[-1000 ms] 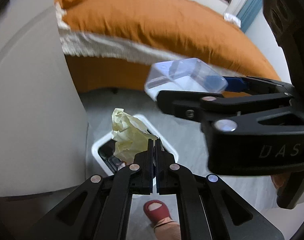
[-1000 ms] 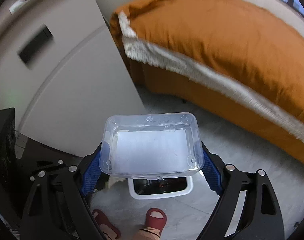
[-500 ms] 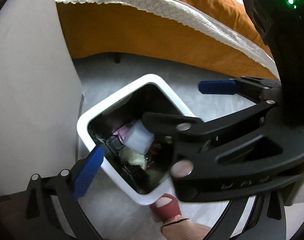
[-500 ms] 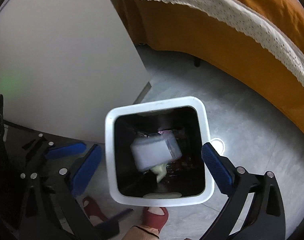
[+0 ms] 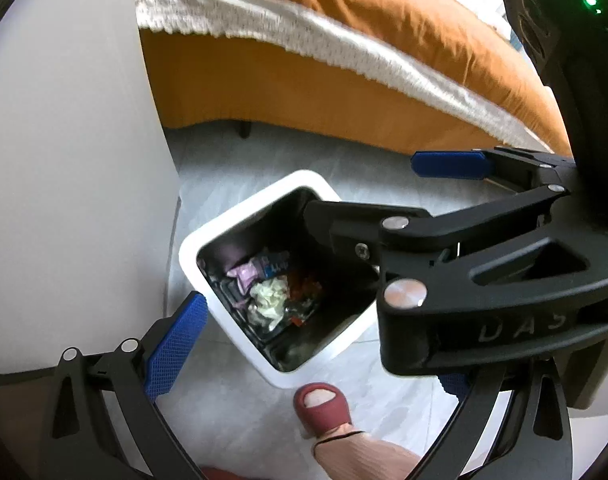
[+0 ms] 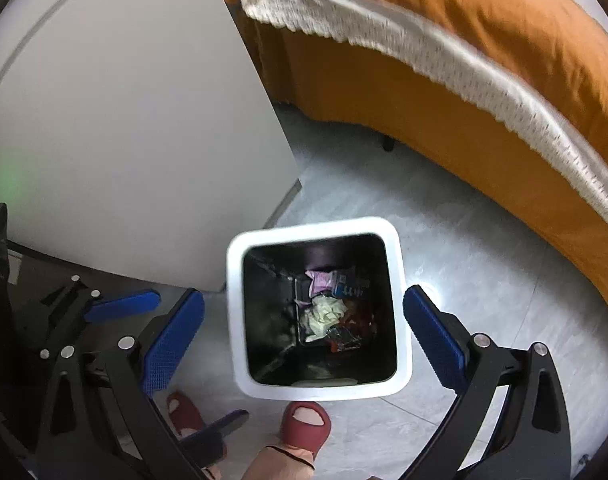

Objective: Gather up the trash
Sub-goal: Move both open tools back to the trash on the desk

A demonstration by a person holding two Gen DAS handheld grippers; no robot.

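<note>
White bin (image 6: 318,390) on floor, by red slipper (image 6: 306,426) | holds crumpled paper (image 6: 324,314), wrappers | left gripper (image 5: 304,340) fingers wide apart, empty | right gripper (image 6: 304,334) fingers wide, empty, above bin

floor (image 6: 464,240): grey tile | bed (image 6: 484,40): orange cover | cabinet (image 6: 123,120): white

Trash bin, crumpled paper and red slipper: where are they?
Trash bin (image 6: 400,292): right wrist view, white rim.
Crumpled paper (image 6: 324,314): right wrist view, its pale middle.
Red slipper (image 6: 304,426): right wrist view, toe strap.
</note>
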